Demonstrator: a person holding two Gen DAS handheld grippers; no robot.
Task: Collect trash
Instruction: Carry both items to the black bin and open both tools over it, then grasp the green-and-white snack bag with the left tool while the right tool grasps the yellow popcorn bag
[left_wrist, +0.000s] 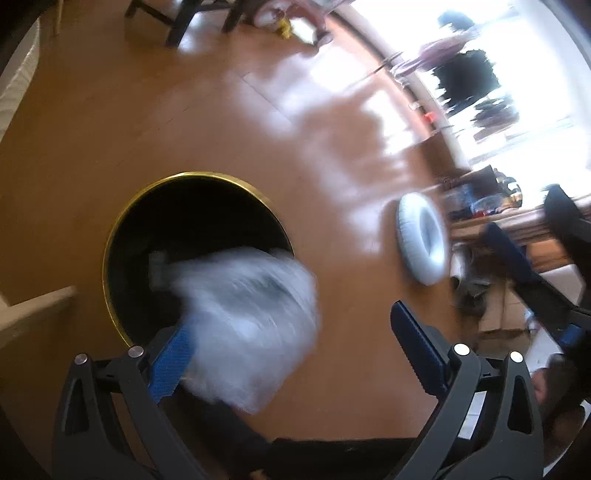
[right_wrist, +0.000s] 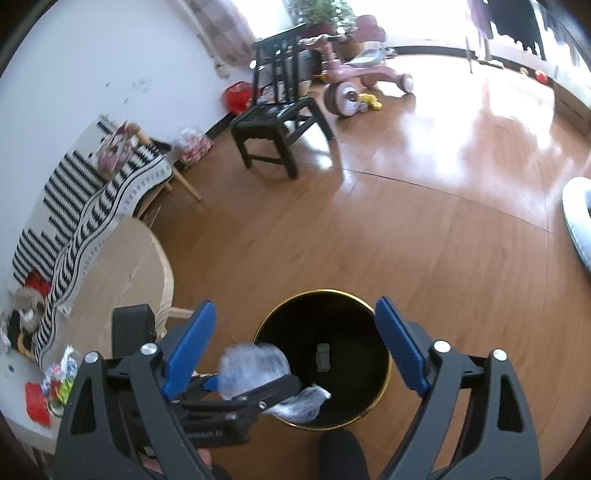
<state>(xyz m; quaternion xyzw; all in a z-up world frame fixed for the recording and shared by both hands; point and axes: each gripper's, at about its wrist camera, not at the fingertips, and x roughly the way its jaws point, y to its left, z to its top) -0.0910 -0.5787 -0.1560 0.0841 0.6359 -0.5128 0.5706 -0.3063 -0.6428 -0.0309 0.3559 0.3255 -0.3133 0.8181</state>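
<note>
A black trash bin with a gold rim (left_wrist: 122, 229) (right_wrist: 384, 387) stands on the wooden floor. A crumpled clear plastic bag (left_wrist: 247, 317) (right_wrist: 255, 365) is blurred with motion over the bin's near edge, against the left finger of my left gripper (left_wrist: 291, 336), whose jaws stand wide apart. My right gripper (right_wrist: 291, 347) is open and empty above the bin; the left gripper (right_wrist: 236, 398) shows below it. A small grey object (right_wrist: 323, 356) lies inside the bin.
A white inflatable ring (left_wrist: 423, 240) (right_wrist: 580, 225) lies on the floor. A round wooden table (right_wrist: 125, 266), a striped-cloth bench (right_wrist: 92, 195), a black chair (right_wrist: 280, 122) and a pink tricycle (right_wrist: 354, 81) stand around. Wrappers lie on a white surface (right_wrist: 55, 380).
</note>
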